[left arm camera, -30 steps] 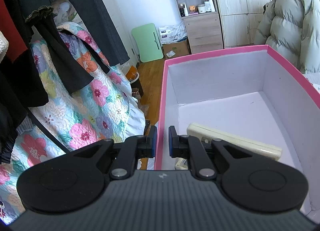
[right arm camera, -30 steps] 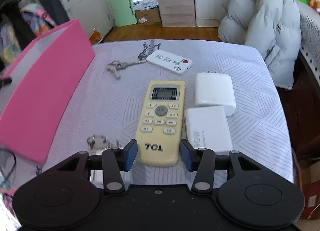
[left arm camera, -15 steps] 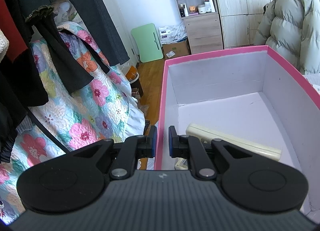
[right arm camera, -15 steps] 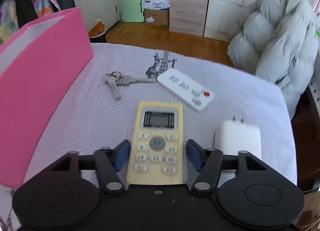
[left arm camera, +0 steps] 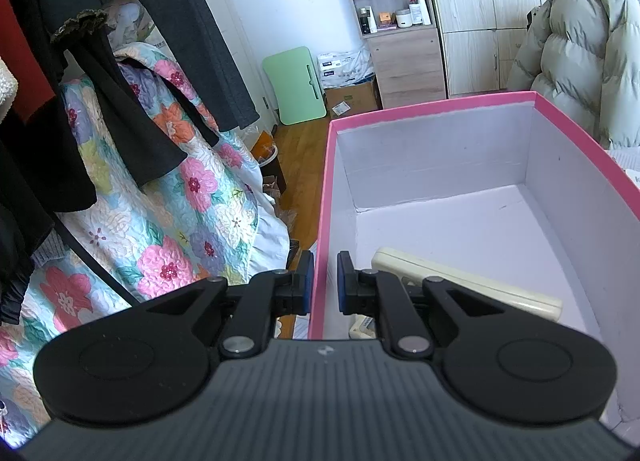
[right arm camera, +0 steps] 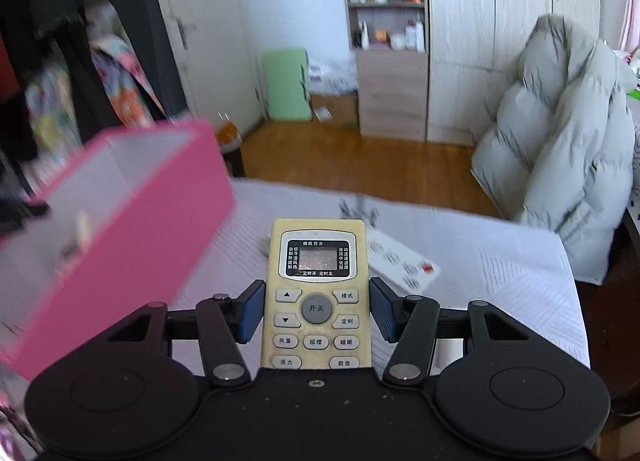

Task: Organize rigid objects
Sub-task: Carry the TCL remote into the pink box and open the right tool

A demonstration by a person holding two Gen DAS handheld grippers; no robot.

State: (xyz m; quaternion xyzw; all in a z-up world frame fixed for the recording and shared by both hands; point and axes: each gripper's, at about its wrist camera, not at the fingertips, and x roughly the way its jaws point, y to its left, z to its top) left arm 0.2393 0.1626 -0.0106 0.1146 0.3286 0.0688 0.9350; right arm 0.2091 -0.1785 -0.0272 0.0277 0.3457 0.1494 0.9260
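My right gripper (right arm camera: pixel 316 311) is shut on a cream air-conditioner remote (right arm camera: pixel 318 285) and holds it lifted above the bed. A white flat remote (right arm camera: pixel 404 265) lies on the bed behind it. The pink box (right arm camera: pixel 132 221) stands to the left, blurred. In the left wrist view my left gripper (left arm camera: pixel 323 285) is shut on the pink box's left wall (left arm camera: pixel 322 221). Inside the white-lined box lies a cream remote (left arm camera: pixel 464 285).
A grey puffer jacket (right arm camera: pixel 568 165) sits at the bed's right edge. A floral quilt (left arm camera: pixel 160 229) and dark hanging clothes (left arm camera: pixel 120 61) are left of the box. Wooden floor, a shelf unit (right arm camera: pixel 388 41) and a green board (right arm camera: pixel 286 85) lie beyond.
My right gripper has closed on the cream remote and lifted it off the bed, with the view swinging up and left. The left gripper and the box have not moved.
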